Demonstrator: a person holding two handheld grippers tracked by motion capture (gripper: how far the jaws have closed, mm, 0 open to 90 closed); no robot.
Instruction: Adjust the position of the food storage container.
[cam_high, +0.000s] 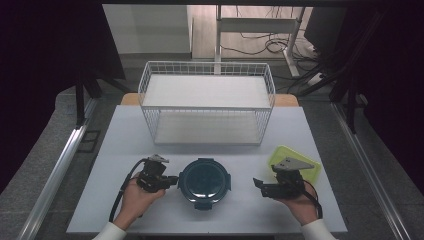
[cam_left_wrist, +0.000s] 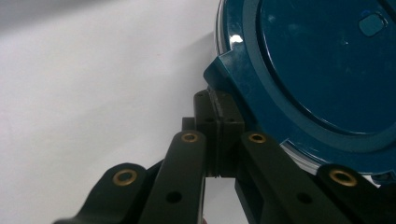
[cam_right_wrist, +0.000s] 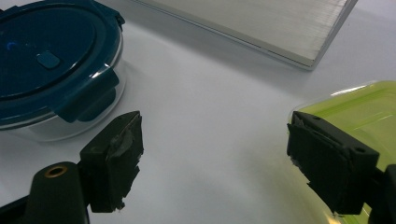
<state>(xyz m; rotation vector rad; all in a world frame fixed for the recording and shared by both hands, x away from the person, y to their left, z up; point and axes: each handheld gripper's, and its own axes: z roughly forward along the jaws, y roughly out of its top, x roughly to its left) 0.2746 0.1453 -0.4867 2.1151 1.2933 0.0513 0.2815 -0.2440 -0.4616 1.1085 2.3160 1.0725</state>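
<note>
Seen from above a pale grey table (cam_high: 150, 135): a round glass food container with a dark blue snap-lock lid (cam_high: 204, 181), set near the front edge, midway between two hand-held grippers. Left gripper (cam_high: 172, 180) brought level against the container's left side, jaws clenched on nothing, tips meeting right at the lid's side latch tab (cam_left_wrist: 229, 70). Judged from the left gripper view, placed that way to nudge or pry the tab with the closed tips rather than to grasp it; contact with the tab itself too close to call. Right gripper (cam_high: 258, 184) held apart on the container's other side, jaws released and spread wide, nothing between them, pointed toward the container's right latch (cam_right_wrist: 88, 95), still folded down over the clear glass wall. Likely parked there to steady the container or take the opposite latch. Beneath and behind that gripper, a lime-green lidded container (cam_high: 295, 165), one corner just under the right-hand pad (cam_right_wrist: 331, 165) in the right gripper view. Farther back, centred, a white wire basket rack (cam_high: 207, 102) with two shelves, both bare. Lid fully seated, no latch visibly lifted.
</note>
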